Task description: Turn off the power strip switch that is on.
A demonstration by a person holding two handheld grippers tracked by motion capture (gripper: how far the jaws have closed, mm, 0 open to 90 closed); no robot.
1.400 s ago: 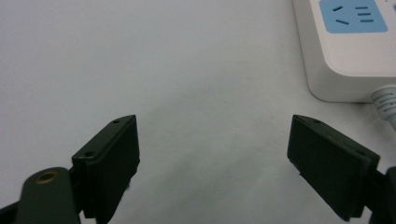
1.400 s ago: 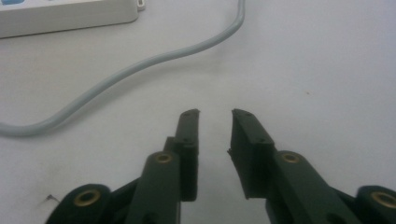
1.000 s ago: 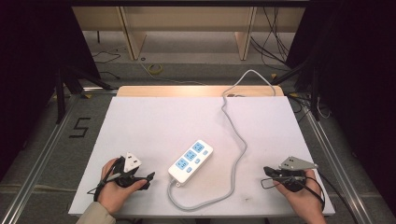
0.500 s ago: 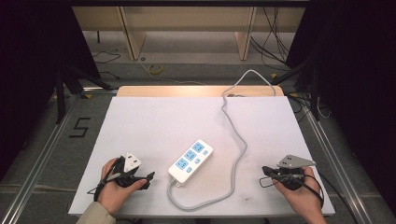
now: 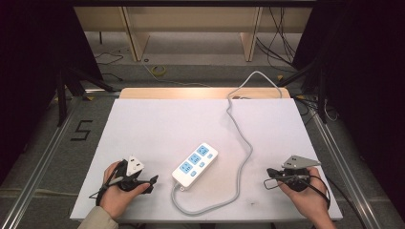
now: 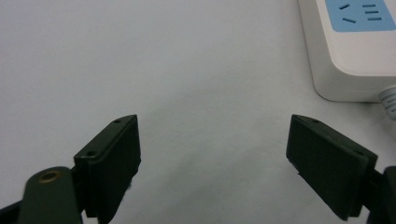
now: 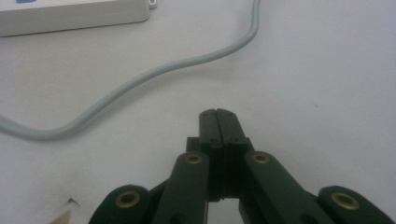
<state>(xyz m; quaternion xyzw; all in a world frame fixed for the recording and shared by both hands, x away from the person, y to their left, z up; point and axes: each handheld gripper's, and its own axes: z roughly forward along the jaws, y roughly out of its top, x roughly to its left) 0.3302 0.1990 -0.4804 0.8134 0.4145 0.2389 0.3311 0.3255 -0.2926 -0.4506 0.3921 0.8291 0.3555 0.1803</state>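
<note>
High view frames are arranged so that both hands are seen at the near edge of the white table (image 5: 157, 124). The left gripper (image 5: 152, 182) is held low over the table near its front left corner, its tips aimed to the right, toward the power strip (image 5: 195, 164). The right gripper (image 5: 268, 173) is held at the front right, its tips aimed to the left, toward the same strip. The power strip is laid at a slant between the two grippers, nearer the left one, and is touched by neither. From its near end a grey cable (image 5: 241, 162) is looped along the front of the table, then carried up past the right gripper's tips and away over the far edge.

Seen from the left gripper view, the jaws are spread wide with only bare table between them; a corner of the power strip (image 6: 350, 46) is found ahead and to the right, apart from the jaws. Seen from the right gripper view, the jaws are pressed together on nothing, the cable (image 7: 140, 81) is curved across the table just ahead of them, and the end of the power strip (image 7: 70, 16) lies beyond it.
</note>
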